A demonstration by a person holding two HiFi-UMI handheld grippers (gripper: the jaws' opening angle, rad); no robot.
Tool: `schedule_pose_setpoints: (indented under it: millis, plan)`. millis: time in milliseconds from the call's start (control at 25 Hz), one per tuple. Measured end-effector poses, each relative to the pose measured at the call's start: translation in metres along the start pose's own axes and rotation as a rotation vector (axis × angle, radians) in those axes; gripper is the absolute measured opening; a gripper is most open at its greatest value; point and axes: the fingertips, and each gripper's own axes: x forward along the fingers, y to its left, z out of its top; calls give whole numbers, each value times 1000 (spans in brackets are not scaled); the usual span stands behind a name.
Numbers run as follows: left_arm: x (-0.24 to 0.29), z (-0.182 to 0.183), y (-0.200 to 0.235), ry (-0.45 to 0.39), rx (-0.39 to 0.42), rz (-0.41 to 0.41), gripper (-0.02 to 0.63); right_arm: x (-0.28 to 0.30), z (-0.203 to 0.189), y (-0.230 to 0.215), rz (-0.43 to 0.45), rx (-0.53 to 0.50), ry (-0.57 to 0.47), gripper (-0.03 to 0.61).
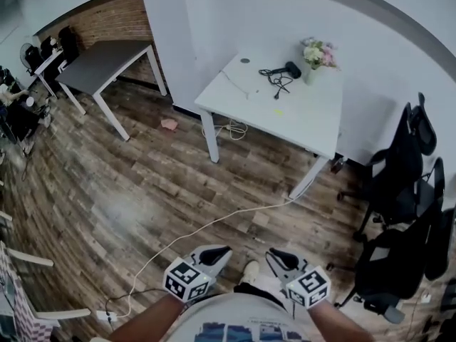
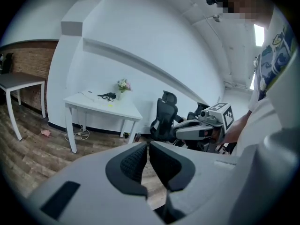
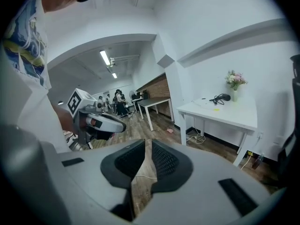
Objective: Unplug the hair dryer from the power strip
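Note:
The black hair dryer [image 1: 288, 68] lies with its coiled cord on the far white table [image 1: 306, 123], beside a long white power strip [image 1: 237, 82]. It is too small to tell whether the plug is in. The dryer also shows in the left gripper view [image 2: 108, 96] and the right gripper view [image 3: 224, 97]. Both grippers hang close to the person's body, far from the table. My left gripper [image 1: 221, 250] [image 2: 148, 146] has its jaws together with nothing between them. My right gripper [image 1: 274, 254] [image 3: 146, 144] keeps a slim gap and holds nothing.
A vase of flowers [image 1: 317, 54] stands by the dryer. Black office chairs [image 1: 399, 184] crowd the right side. A grey table [image 1: 100, 63] stands at the back left. A white cable [image 1: 214, 223] runs over the wooden floor to a floor socket strip [image 1: 107, 318].

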Motion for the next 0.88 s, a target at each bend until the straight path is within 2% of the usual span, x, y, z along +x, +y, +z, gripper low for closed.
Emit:
schedule_pose_setpoints:
  millis: [200, 360, 520, 680, 880]
  plan:
    - [53, 31, 17, -6, 16, 29, 5, 8, 22, -60, 4, -16, -39, 51]
    - [80, 54, 26, -17, 11, 28, 5, 17, 39, -90, -6, 5, -69, 52]
    - [106, 72, 41, -8, 22, 12, 6, 32, 43, -118, -14, 33, -47, 52]
    - [131, 87, 73, -1, 24, -16, 5, 53, 50, -144, -35, 29, -29, 51]
    - [162, 118, 129, -7, 38, -62, 5, 90, 72, -189, -106, 47, -28, 48]
